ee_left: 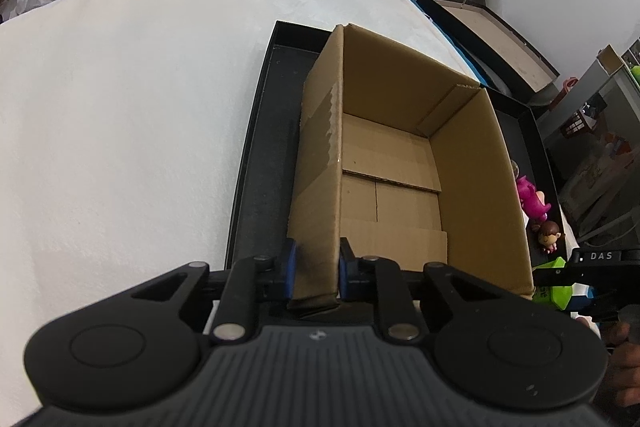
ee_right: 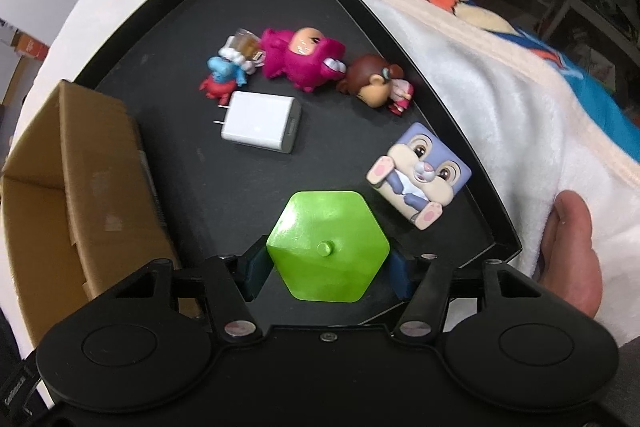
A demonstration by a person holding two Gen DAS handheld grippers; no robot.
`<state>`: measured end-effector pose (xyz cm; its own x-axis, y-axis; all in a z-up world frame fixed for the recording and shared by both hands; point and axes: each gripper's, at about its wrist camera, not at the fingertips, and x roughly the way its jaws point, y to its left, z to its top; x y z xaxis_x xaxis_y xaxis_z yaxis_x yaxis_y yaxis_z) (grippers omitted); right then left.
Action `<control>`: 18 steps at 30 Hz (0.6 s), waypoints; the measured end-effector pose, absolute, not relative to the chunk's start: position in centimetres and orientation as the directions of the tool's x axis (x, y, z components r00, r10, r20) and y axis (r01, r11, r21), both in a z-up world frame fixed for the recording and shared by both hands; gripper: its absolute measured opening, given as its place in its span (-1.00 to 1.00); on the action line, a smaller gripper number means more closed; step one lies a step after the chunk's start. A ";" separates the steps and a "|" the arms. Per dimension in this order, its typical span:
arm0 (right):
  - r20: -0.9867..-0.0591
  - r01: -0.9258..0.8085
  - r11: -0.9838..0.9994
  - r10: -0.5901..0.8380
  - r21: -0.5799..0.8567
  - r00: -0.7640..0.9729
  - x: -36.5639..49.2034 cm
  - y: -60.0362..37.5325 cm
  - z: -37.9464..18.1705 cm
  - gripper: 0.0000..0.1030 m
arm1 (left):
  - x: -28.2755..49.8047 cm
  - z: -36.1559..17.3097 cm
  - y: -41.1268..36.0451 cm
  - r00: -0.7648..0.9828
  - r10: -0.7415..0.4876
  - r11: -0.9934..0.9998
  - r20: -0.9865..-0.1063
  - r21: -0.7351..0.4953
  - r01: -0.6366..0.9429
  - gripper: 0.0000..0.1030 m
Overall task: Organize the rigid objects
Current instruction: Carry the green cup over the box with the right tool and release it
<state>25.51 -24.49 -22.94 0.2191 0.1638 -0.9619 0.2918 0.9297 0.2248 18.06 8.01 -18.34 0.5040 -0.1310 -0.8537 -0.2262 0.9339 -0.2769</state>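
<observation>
An open, empty cardboard box [ee_left: 392, 163] stands in a black tray [ee_left: 260, 155]. My left gripper [ee_left: 316, 267] is shut on the box's near left wall. My right gripper [ee_right: 328, 267] is shut on a green hexagonal piece [ee_right: 328, 247], held just above the tray [ee_right: 192, 39]. On the tray lie a white charger [ee_right: 260, 125], a magenta figure [ee_right: 304, 57], a small blue and red figure [ee_right: 222, 77], a brown-haired doll [ee_right: 376, 83] and a rabbit cube [ee_right: 420, 173]. The box [ee_right: 80, 163] is to the left of them.
The tray rests on a white blanket [ee_left: 120, 107] with a blue and orange pattern [ee_right: 480, 7] at its edge. Another black tray [ee_left: 492, 35] and shelving stand beyond the bed on the right. A bare hand [ee_right: 572, 247] grips the right handle.
</observation>
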 end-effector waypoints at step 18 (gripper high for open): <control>-0.934 0.135 0.965 0.172 0.224 0.314 25.7 -21.8 -16.8 0.11 | 18.0 -18.6 8.3 0.501 -0.148 0.928 -0.853 -0.295 -0.229 -0.62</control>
<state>25.71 -21.84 -16.79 0.3143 0.1722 -0.9336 0.1353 0.9652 0.2236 18.00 8.29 -18.57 0.5006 -0.1476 -0.8530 -0.2289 0.9277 -0.2949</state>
